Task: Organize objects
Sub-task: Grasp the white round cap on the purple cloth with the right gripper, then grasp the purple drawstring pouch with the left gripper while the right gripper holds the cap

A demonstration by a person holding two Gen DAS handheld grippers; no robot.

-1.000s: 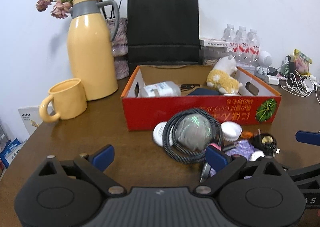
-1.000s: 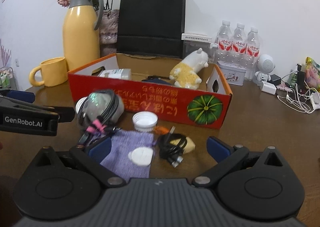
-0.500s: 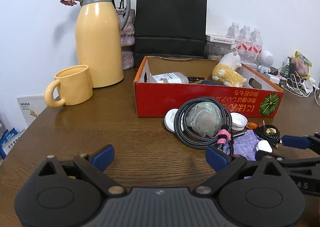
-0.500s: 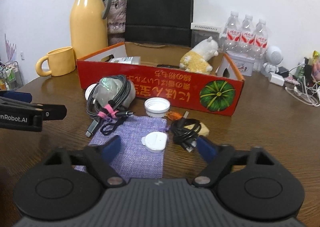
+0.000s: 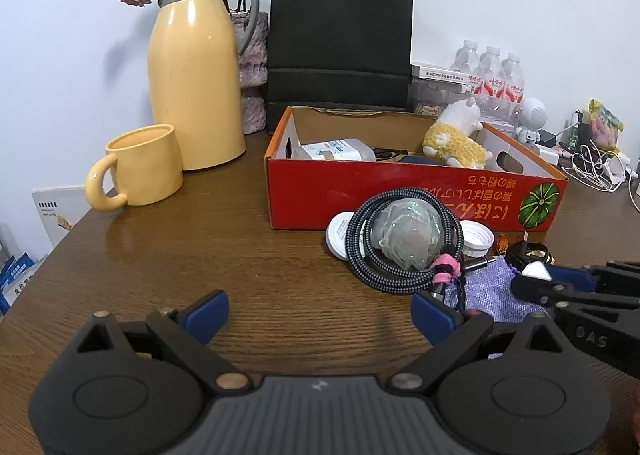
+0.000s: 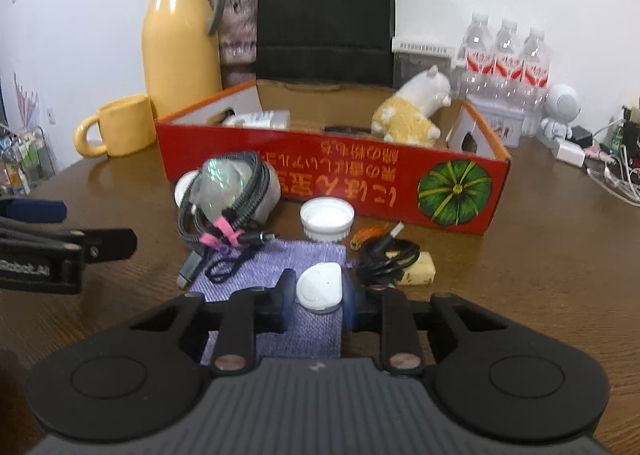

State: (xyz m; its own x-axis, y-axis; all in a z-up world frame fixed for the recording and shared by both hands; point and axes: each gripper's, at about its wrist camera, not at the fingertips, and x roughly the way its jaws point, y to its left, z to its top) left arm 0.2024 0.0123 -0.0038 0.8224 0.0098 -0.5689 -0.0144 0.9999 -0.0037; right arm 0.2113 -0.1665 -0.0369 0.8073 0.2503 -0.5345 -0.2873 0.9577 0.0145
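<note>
on the brown wooden table (image 6: 520,275), the right gripper (image 6: 318,295), angled down, has just closed onto a small white case (image 6: 320,287) lying on a purple cloth (image 6: 296,255), beside a black cable (image 6: 384,255) and red box (image 6: 360,183), while the left gripper (image 5: 316,311) hovers wide apart over bare wood.

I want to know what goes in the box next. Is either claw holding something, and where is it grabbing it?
The right gripper has just closed on the small white case, pinching its two sides above the purple pouch. The left gripper is open and holds nothing.
</note>
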